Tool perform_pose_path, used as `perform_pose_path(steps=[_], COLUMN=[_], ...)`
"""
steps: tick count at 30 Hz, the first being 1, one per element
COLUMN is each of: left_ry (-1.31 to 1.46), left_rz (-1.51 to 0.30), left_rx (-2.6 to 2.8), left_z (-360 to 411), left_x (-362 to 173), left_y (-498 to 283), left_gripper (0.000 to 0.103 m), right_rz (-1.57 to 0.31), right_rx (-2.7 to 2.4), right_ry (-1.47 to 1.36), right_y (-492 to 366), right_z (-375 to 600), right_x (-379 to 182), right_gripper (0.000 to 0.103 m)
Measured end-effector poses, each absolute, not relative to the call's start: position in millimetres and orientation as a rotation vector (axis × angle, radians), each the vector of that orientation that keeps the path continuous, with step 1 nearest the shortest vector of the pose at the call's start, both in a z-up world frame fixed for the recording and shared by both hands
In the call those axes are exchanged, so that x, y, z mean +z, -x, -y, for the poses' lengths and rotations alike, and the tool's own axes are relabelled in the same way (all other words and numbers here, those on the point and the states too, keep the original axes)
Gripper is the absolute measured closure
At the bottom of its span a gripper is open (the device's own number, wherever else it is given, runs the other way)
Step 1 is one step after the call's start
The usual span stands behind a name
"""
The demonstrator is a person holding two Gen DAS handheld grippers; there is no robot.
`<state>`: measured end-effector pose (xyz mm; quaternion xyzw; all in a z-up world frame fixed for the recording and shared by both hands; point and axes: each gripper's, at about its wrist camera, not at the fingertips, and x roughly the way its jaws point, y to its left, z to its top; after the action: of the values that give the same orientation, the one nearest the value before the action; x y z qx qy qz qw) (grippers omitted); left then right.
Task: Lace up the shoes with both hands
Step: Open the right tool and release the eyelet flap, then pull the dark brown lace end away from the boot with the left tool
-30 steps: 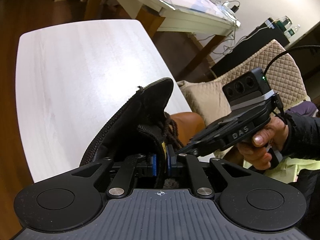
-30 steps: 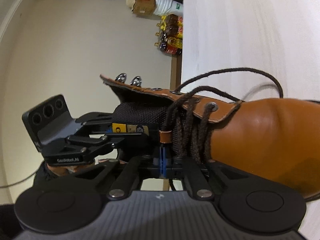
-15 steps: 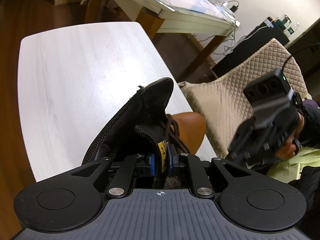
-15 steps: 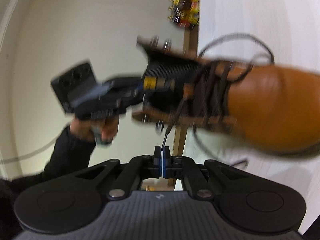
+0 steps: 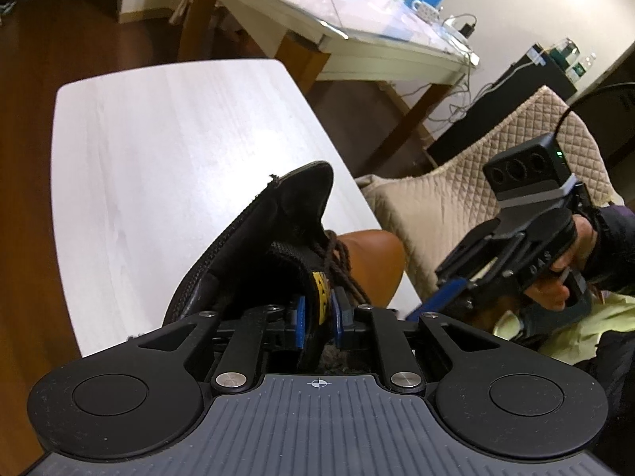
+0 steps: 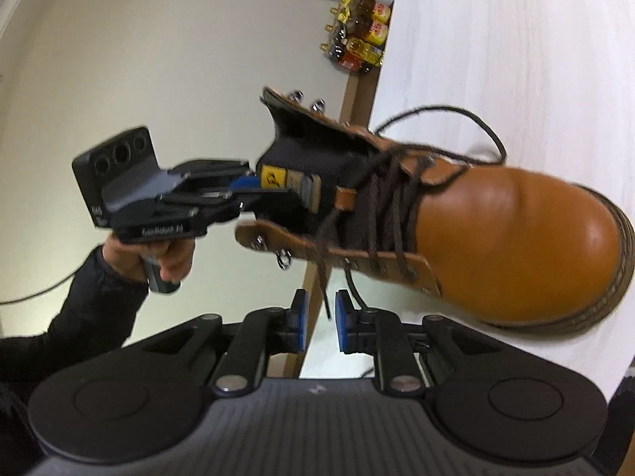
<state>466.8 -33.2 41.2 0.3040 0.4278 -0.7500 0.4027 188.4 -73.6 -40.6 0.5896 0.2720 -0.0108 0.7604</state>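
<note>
A tan leather lace-up boot [image 6: 496, 238] is seen at the near edge of the pale wooden table [image 5: 158, 150], its collar overhanging that edge and its long axis running from the collar out to the toe over the table. The black tongue with a yellow label [image 6: 278, 178] is pinched by the left tool [image 5: 317, 319], so the boot is kept steady. The free end of the dark brown cord lace [image 6: 323, 277] hangs down from the lower eyelet flap and lies just between the blue pads of the right tool [image 6: 319, 317], which is the nearer one; its jaws are opening and the lace is not pressed. One second ago this tool was pressed together at the laces close to the tongue; it is now lower and away from the boot.
</note>
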Motion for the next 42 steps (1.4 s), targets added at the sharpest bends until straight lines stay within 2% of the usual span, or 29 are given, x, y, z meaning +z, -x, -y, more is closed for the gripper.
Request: perform_pose_path(steps=[7, 8, 9, 12, 16, 24, 30, 31, 32, 38, 42], left_ry=[-0.650, -0.635, -0.623, -0.562, -0.549, -0.550, -0.625, -0.640, -0.715, -0.952, -0.967], left_rz=[-1.079, -1.088, -1.097, -1.157, -1.223, -1.379, -1.327, -1.317, -1.249, -1.074, -1.037], left_rx=[-1.848, -1.846, -1.844, -1.828, -1.811, -1.763, -1.725, -1.729, -1.716, -1.612, -1.536], left_z=[3.5, -0.3, -3.2, -25.7, -43.2, -62.7, -65.3, -66.2, -69.0, -94.3, -103.0], left_x=[60.0, 61.6, 62.5, 67.9, 60.8, 7.2, -9.3, -9.7, -9.6, -18.3, -28.1], left_y=[-475.9, -477.0, -477.7, -477.8, -468.9, -437.2, -423.3, -420.6, -415.1, -420.7, -440.6], left_gripper=[0.090, 0.090, 0.090, 0.089, 0.083, 0.079, 0.081, 0.094, 0.099, 0.101, 0.101], right_rz=[-0.637, -0.635, -0.630, -0.628, -0.686, -0.798, -0.887, -0.900, -0.907, -0.911, -0.907], right_rx=[-0.016, -0.014, -0.012, 0.042, 0.184, 0.423, 0.572, 0.577, 0.573, 0.396, 0.233], right_ry=[-1.257, -1.257, -1.259, -1.280, -1.297, -1.314, -1.260, -1.255, -1.253, -1.215, -1.205], right_y=[-212.1, -212.6, -212.9, -212.2, -221.1, -251.8, -261.2, -262.7, -264.4, -256.3, -238.9], right_z=[74.4, 73.7, 72.9, 62.3, 26.5, -51.4, -97.3, -101.8, -104.2, -87.7, -64.9], right_x=[-51.5, -51.7, -51.9, -49.8, -50.3, -63.6, -64.9, -66.3, -68.1, -65.7, -68.0], right_gripper=[0.086, 0.096, 0.100, 0.100, 0.100, 0.100, 0.100, 0.100, 0.100, 0.095, 0.091])
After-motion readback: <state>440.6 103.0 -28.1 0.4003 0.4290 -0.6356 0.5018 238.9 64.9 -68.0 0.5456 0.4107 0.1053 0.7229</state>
